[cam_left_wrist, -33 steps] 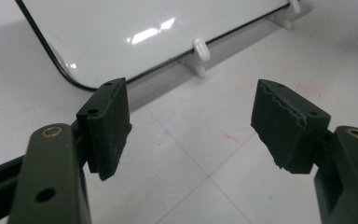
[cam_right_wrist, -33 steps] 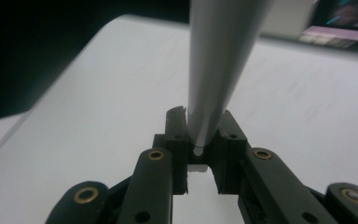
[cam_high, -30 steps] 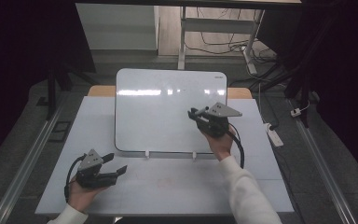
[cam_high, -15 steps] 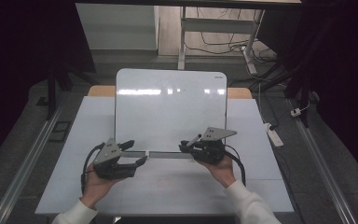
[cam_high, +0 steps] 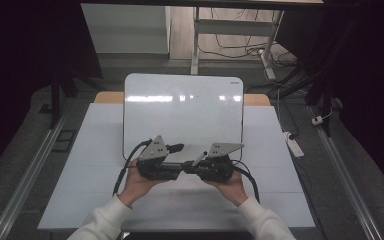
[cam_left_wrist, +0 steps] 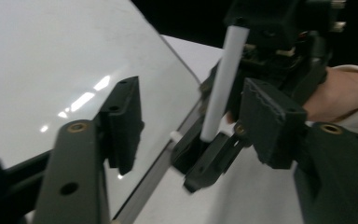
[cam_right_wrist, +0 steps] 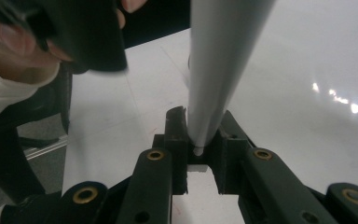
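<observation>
1. Two claws met at the whiteboard's lower edge, above the worktop.
2. Your right claw clamped the white marker.
3. Your left claw had just been closing, jaws apart around that marker, not pressing it.

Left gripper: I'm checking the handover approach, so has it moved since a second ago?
Yes. The left gripper moved right and up-frame, to the whiteboard's bottom edge.

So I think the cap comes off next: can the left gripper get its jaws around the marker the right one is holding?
Probably yes. The marker stands clamped in the right gripper, and the left gripper, jaws just closing, already has them either side of it, nothing between.
</observation>
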`<state>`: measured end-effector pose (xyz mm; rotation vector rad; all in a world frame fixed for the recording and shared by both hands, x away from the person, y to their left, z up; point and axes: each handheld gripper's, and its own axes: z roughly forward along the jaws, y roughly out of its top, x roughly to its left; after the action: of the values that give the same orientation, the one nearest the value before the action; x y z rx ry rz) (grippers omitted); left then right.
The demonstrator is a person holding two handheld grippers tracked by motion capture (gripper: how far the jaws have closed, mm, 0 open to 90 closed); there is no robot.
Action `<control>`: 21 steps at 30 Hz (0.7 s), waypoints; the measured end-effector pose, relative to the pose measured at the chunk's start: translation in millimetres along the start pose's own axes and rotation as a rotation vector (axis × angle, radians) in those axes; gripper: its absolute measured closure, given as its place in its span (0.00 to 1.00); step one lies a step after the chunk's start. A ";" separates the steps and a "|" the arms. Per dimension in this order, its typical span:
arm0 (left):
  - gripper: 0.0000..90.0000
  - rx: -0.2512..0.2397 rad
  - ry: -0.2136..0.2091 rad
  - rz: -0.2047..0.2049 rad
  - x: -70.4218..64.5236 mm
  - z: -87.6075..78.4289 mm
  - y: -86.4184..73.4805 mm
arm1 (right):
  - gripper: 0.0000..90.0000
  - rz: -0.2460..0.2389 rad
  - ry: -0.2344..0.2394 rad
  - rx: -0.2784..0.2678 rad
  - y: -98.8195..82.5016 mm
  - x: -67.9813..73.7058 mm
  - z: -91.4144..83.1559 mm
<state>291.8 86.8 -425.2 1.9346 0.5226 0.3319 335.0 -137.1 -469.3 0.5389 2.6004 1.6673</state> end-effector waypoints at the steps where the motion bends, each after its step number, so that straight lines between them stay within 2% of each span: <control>1: 0.49 0.000 -0.018 0.003 -0.8 2.4 0.5 | 0.86 0.005 0.009 -0.002 -0.3 0.1 0.9; 5: 0.65 0.009 -0.062 0.033 -4.4 9.4 2.2 | 0.86 0.011 0.023 0.003 -0.7 1.6 3.0; 9: 0.87 0.004 -0.069 0.054 -4.9 10.9 2.5 | 0.86 0.013 0.035 0.008 -0.4 4.0 4.6; 17: 0.91 0.005 -0.054 0.072 -4.3 9.6 2.4 | 0.84 0.032 0.059 0.006 0.2 6.0 6.9; 19: 0.91 -0.004 -0.040 0.070 -3.1 7.6 2.7 | 0.78 0.042 0.066 -0.006 0.6 6.7 7.2; 21: 0.91 -0.018 -0.034 0.059 1.2 3.6 3.3 | 0.70 0.043 0.051 -0.019 1.6 7.6 6.5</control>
<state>295.1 83.4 -423.7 1.9379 0.4397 0.3393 329.5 -128.6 -469.4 0.5632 2.6234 1.7401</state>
